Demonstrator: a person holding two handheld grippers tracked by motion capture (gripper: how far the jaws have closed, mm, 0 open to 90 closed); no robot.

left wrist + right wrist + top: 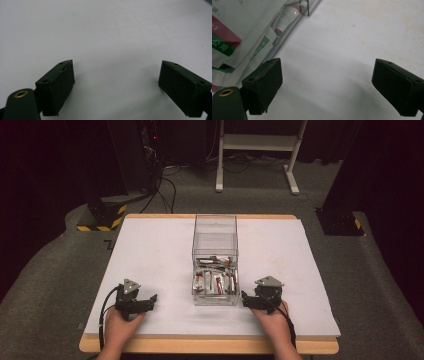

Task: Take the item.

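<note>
A clear plastic box [215, 236] stands upright in the middle of the white table top [150, 250]. Several white packets with red and green print [215, 279] lie in its lower part. My left gripper [154, 300] rests near the front edge, left of the box, open, with bare table between its jaws [116, 80]. My right gripper [244, 298] rests just right of the box's front corner, open and empty [327, 82]. In the right gripper view the box wall [287, 27] and the printed packets [242, 30] sit close at the left.
The table's wooden front edge [210, 345] runs under both hands. Grey carpet surrounds the table. A white metal stand [257, 150], black equipment with cables [145, 160] and a yellow-black striped base [102, 217] stand beyond the far edge.
</note>
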